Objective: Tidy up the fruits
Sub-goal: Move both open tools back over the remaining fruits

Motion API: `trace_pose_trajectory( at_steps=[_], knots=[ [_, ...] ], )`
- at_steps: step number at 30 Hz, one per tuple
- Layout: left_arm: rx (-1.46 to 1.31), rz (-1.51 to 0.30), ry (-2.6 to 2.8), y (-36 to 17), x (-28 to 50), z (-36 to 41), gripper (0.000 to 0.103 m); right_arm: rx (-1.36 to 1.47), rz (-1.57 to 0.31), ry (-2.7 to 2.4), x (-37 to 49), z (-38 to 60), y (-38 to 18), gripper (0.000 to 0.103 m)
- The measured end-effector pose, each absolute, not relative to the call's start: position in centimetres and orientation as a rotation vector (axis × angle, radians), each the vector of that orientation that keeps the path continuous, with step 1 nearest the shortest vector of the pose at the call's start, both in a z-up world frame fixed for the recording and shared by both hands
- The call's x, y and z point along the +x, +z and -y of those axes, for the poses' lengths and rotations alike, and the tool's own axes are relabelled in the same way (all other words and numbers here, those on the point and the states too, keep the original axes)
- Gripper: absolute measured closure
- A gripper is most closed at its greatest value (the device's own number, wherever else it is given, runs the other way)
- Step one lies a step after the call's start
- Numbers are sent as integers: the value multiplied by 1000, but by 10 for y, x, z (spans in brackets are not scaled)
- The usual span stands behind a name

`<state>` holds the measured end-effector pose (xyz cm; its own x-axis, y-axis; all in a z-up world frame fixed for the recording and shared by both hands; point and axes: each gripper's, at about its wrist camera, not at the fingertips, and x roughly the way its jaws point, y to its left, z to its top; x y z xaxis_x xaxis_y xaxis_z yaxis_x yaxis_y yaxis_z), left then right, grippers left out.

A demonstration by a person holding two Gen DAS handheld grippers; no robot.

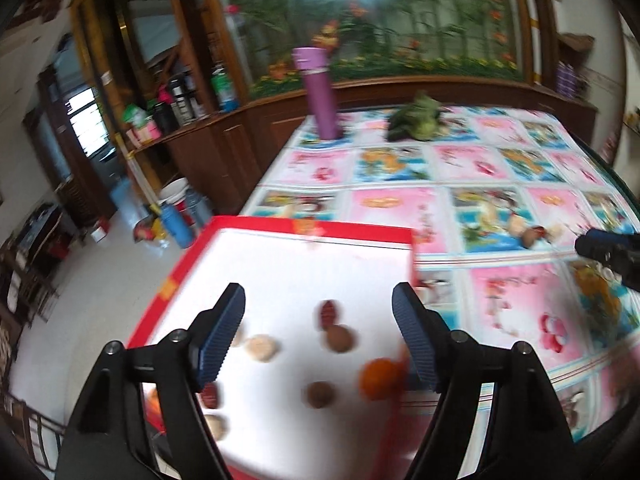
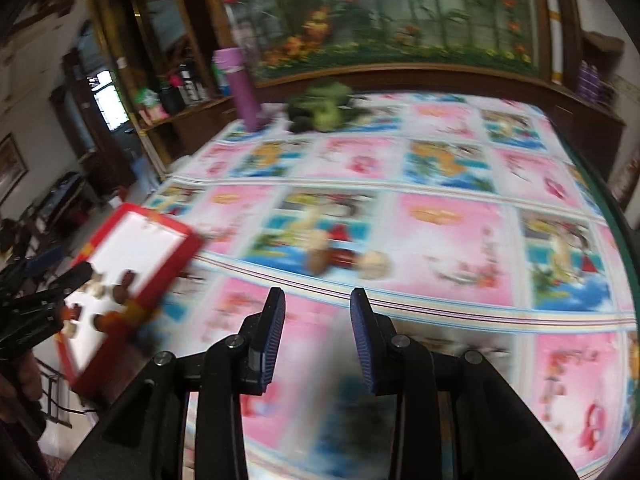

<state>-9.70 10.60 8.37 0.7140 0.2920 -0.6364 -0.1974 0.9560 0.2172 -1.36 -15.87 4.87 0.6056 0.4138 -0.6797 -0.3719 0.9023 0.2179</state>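
Note:
A red-rimmed box with a white floor (image 1: pixel 280 264) sits at the table's left edge; it also shows in the right wrist view (image 2: pixel 136 240). Inside lie several small fruits: brown round ones (image 1: pixel 340 340), a pale one (image 1: pixel 261 347), red dates (image 1: pixel 329 312) and an orange one (image 1: pixel 380 378) by the right wall. My left gripper (image 1: pixel 319 312) is open and empty above the box. A few loose fruits (image 2: pixel 344 258) lie on the tablecloth ahead of my right gripper (image 2: pixel 318 312), which is open and empty above the cloth. The view is blurred.
A purple bottle (image 1: pixel 318 92) and a bunch of green leaves (image 1: pixel 418 118) stand at the table's far side. The table has a pink and blue patterned cloth (image 2: pixel 440 220). A wooden cabinet with bottles lies behind. The floor drops off left of the box.

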Motion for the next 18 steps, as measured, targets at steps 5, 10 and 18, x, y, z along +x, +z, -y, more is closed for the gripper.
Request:
trace_pose_trajectory(
  at_steps=[5,10,18],
  knots=[
    [174,-757,182,79,-82,-65,26,69,-844,471,3,166,38,70],
    [182,-797,129,73,-68,-40,26,28,-894,438,30,162,18,70],
    [165,-866,23,61,-45,-12,26,3,-916,448,52,149,7,70]
  ],
)
